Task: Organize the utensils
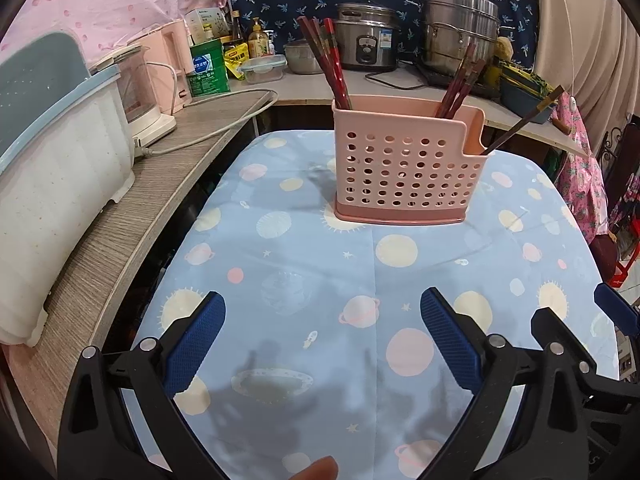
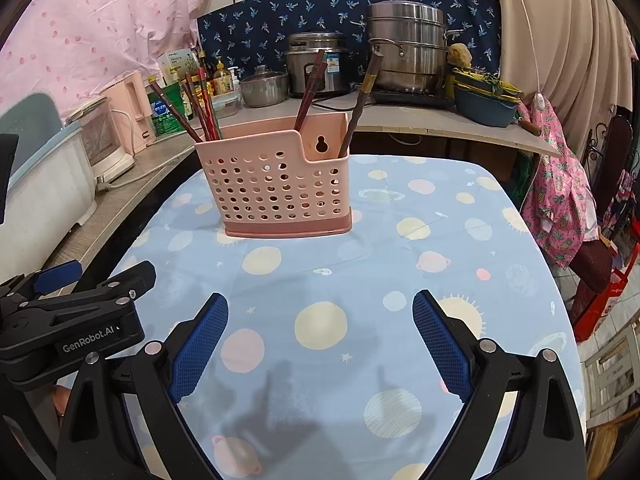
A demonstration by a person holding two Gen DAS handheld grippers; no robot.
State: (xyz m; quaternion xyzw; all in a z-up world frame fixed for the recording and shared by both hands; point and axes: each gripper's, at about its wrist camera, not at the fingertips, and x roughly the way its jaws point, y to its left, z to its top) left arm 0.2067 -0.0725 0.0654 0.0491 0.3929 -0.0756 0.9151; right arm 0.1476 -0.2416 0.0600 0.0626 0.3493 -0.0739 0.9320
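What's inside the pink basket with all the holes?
Red chopsticks stand in the pink basket at its left end, more in the middle, and one brown pair at the right. Their lower ends are hidden behind its wall.

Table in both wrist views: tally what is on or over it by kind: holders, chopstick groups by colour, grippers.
Pink holder: 1
Red chopstick groups: 2, left bunch and middle bunch; the sticks overlap too much to count singly
Dark brown chopstick group, in the low end compartment: 1
Grippers: 2, left gripper and right gripper, both open and empty
Total: 6
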